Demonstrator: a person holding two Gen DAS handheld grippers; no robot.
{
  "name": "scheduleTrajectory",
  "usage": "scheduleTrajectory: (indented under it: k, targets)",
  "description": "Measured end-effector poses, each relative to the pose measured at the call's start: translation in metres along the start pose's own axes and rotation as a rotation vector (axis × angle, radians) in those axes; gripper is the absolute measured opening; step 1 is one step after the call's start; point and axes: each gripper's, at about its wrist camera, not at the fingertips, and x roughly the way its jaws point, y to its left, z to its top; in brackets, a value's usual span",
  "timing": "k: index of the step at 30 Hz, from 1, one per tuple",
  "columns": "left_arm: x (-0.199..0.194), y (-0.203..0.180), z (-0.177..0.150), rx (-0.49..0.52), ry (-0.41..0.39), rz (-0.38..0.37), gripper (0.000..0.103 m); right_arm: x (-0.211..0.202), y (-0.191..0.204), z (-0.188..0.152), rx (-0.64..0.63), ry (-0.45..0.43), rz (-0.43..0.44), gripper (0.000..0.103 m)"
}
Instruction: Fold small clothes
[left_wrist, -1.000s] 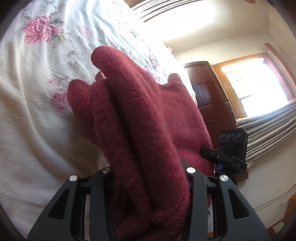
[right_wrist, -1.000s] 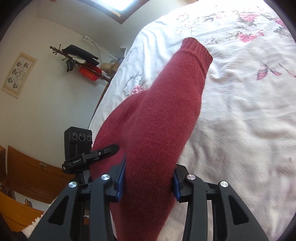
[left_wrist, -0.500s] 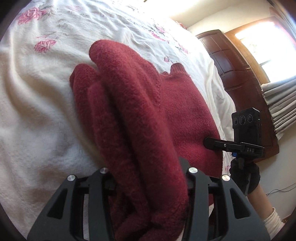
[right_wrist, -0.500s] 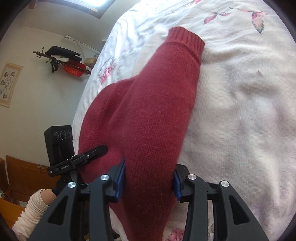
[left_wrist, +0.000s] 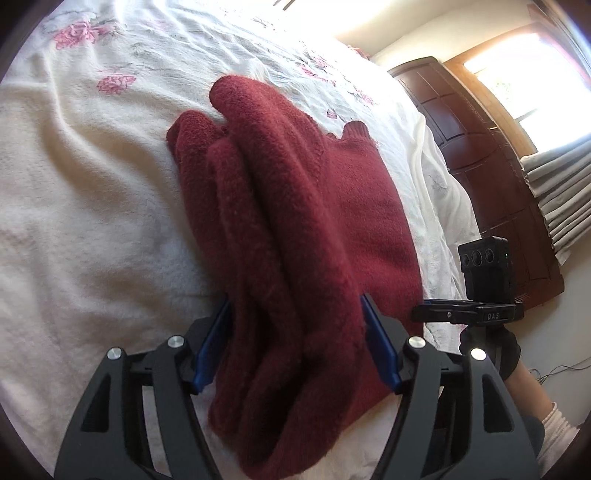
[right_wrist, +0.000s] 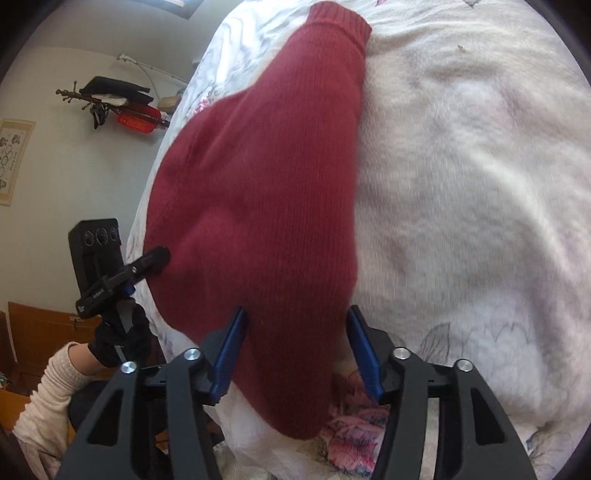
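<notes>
I see the sweater (left_wrist: 325, 206), dark red knit, lying on the bed (left_wrist: 74, 184), near its edge. In my left view a bunched, folded part of it runs from the near edge up between the fingers of the left gripper (left_wrist: 295, 339); both blue pads touch the wool, so I read that gripper as clamped on the sweater. In my right view a sleeve with a ribbed cuff (right_wrist: 340, 18) stretches far up the bedspread, and its near end sits between the fingers of the right gripper (right_wrist: 295, 350). The left pad touches the knit; a gap shows at the right pad, so I cannot tell whether it grips. The other gripper's bar in the left view reads "DAS" (left_wrist: 493, 316).
</notes>
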Motion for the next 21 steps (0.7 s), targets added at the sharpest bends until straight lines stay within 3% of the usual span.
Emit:
scheduleTrajectory:
  k: [1, 7, 13, 16, 19, 21]
  targets:
    - [-0.002, -0.001, -0.003, 0.017, 0.002, 0.012, 0.067, 0.000, 0.002, -0.006, -0.014, -0.003, -0.005, 0.040]
    - [0.009, -0.016, -0.018, 0.126, 0.069, 0.136, 0.069, 0.004, 0.012, -0.024, -0.046, 0.044, -0.088, 0.038]
    - [0.020, -0.012, -0.031, 0.120, 0.118, 0.186, 0.074, 0.016, 0.004, -0.031, 0.013, 0.098, -0.106, 0.038]
    - [0.009, -0.019, -0.026, 0.088, 0.127, 0.216, 0.073, 0.000, 0.014, -0.030, -0.023, 0.087, -0.184, 0.050]
    - [-0.013, -0.033, -0.019, 0.078, 0.094, 0.254, 0.073, -0.026, 0.039, -0.031, -0.092, 0.046, -0.273, 0.052]
    - [-0.031, -0.045, -0.013, 0.055, 0.066, 0.280, 0.074, -0.043, 0.058, -0.029, -0.137, 0.010, -0.363, 0.061]
